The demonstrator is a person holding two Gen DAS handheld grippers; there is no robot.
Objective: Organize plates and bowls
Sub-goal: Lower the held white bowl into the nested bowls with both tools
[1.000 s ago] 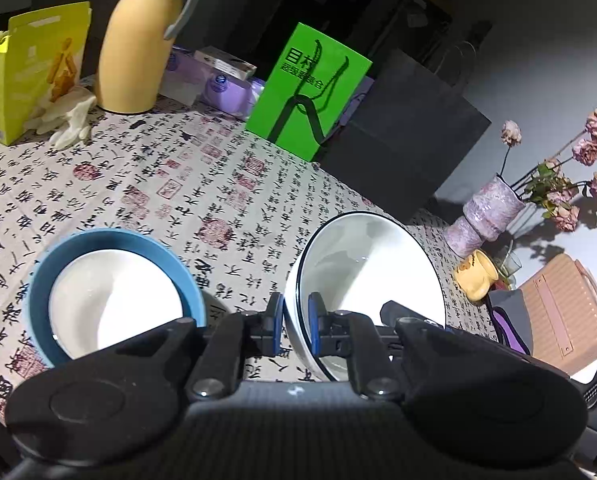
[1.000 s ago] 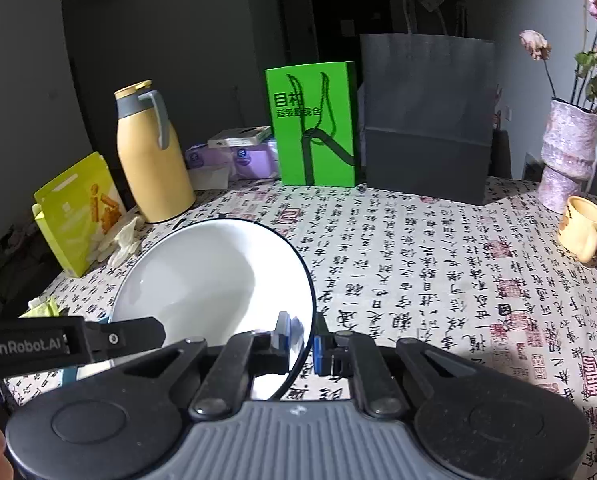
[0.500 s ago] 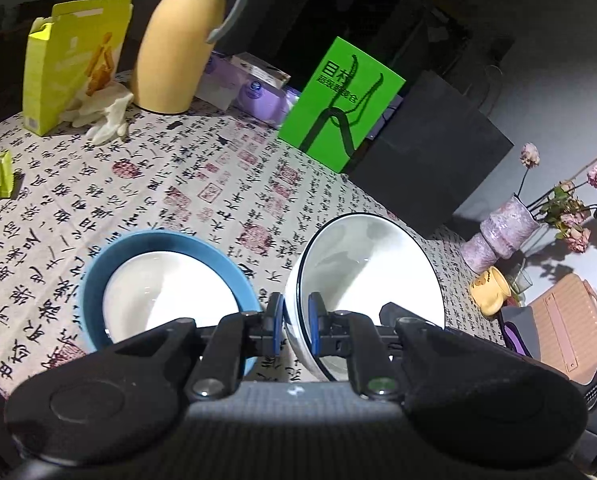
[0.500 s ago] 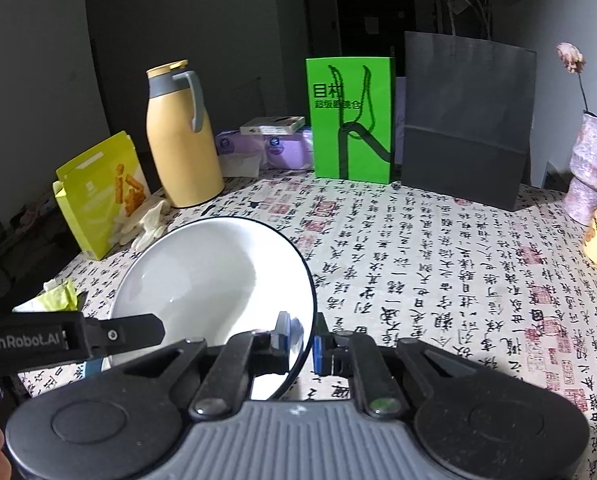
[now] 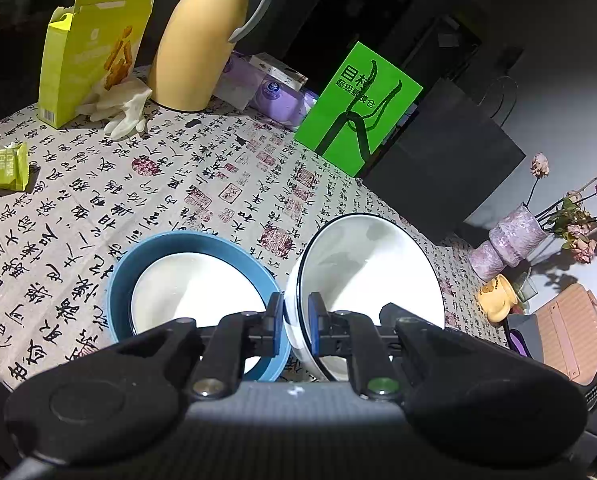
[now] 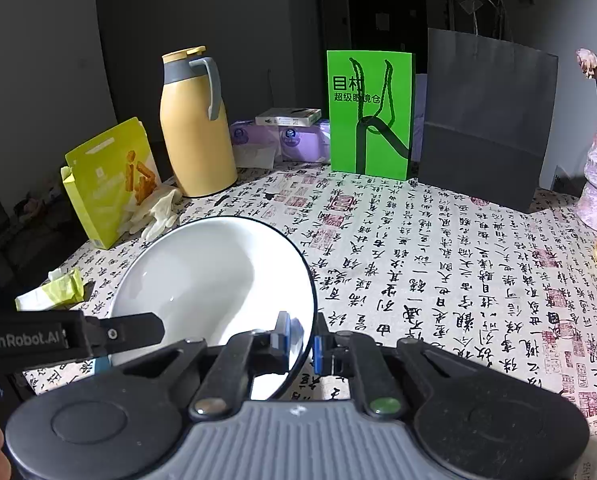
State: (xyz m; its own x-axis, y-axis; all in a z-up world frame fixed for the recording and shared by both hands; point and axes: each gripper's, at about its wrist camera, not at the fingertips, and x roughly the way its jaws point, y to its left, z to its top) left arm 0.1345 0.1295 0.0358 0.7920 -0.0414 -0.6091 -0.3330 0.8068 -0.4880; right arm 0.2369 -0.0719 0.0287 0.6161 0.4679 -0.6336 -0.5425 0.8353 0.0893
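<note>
A white bowl with a dark rim (image 5: 370,276) is held tilted above the table by both grippers. My left gripper (image 5: 296,320) is shut on its left rim. In the right wrist view the same white bowl (image 6: 214,276) fills the lower left, and my right gripper (image 6: 301,338) is shut on its right rim. The left gripper's finger (image 6: 130,332) reaches in from the left edge there. A blue bowl (image 5: 138,264) sits on the tablecloth just left of the held bowl, with a white dish (image 5: 190,292) nested inside it.
At the back stand a yellow thermos jug (image 6: 196,128), a yellow snack box (image 6: 106,180), white gloves (image 5: 118,108), purple tissue packs (image 6: 294,140), a green bag (image 6: 370,116) and a black paper bag (image 6: 486,120). A vase (image 5: 510,240) and yellow mug (image 5: 496,298) stand right.
Both grippers carried the white bowl leftward across the table. The blue bowl now lies much closer to it, right beside the left gripper's fingers. Both grips stayed the same.
</note>
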